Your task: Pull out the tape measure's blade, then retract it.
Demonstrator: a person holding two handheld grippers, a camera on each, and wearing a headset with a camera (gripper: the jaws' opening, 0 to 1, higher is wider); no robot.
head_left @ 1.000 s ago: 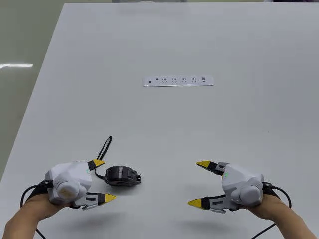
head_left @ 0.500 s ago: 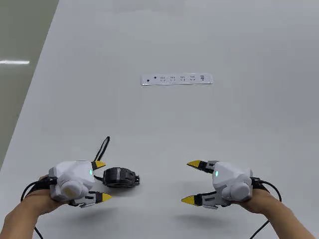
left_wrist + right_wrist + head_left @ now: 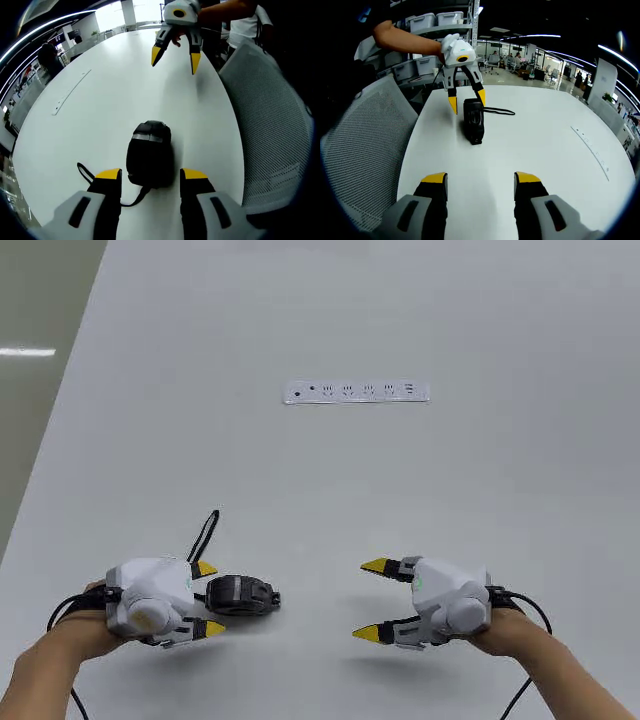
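Lining up on the tape measure [image 3: 241,595], I have the left gripper [image 3: 210,598] with its jaws wide open. The black case lies on the counter [image 3: 330,480] between their yellow tips, a gap on each side, nothing gripped. Its long axis runs along the jaws' own line, pointing across at the right gripper [image 3: 370,599], which hangs well apart, jaws open and empty, facing the case's far end. The strap [image 3: 207,530] trails back past one left jaw. I judge the left, being nearer, should close first.
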